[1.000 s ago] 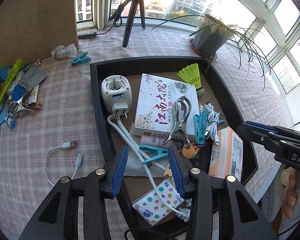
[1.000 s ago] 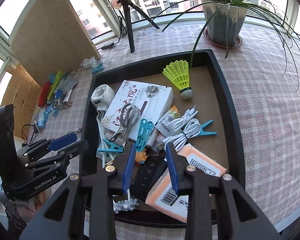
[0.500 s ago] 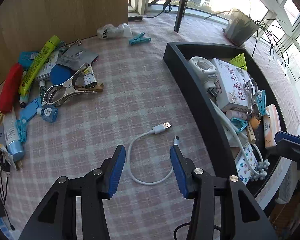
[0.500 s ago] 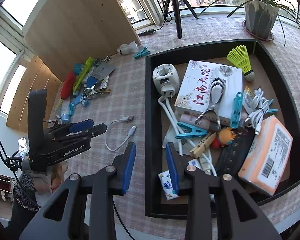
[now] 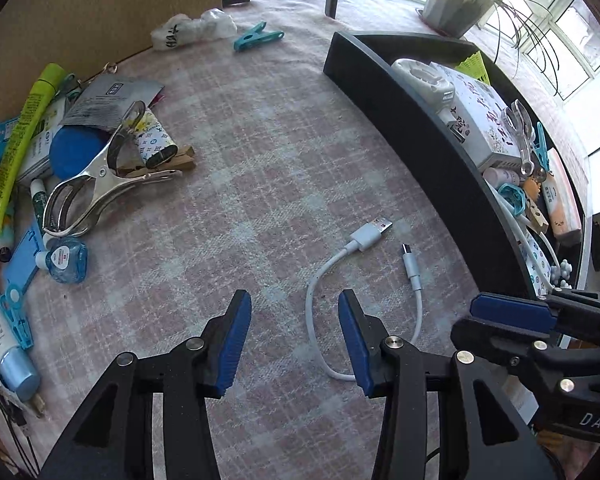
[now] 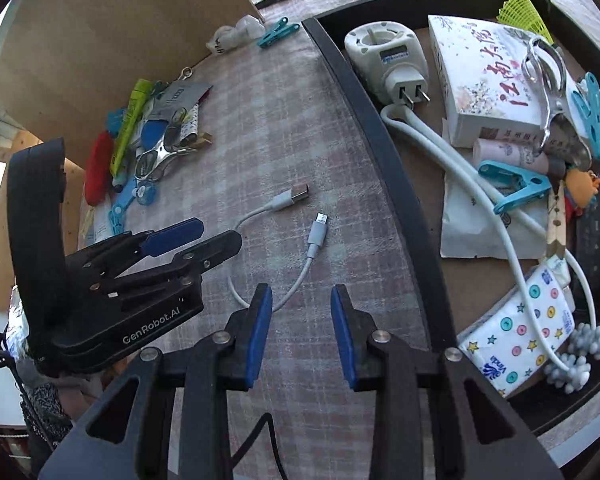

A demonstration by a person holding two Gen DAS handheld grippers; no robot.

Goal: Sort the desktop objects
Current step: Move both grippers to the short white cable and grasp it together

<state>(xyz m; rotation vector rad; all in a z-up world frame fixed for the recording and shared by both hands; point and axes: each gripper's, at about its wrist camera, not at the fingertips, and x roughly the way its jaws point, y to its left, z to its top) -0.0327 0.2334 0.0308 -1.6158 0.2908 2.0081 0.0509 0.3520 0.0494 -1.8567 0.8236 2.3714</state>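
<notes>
Looking at the short white USB cable, I see it lying in a loose U on the checked cloth of the counter, outside the black tray and just beside its near wall. Both plugs point away from me toward the tray wall; the bend of the U curls back toward the claws, so its long axis runs roughly along my line of approach.

My left claw hangs over that bend. One leg of the cable shows in the gap, close to the right-hand pad, but neither pad presses on it. Its jaws are about half spread and closing a little, gripping nothing. My right claw sits just beside it on the tray side, also half open and empty, with the cable's bend just ahead of its tips.

I judge the left is the better placed of the two, since the loop already lies partly between its jaws. A short drop onto the bend should do it, then a carry over the wall into the tray.

Farther left, the pile with the metal clamp and the yellow-green tube waits unsorted.
</notes>
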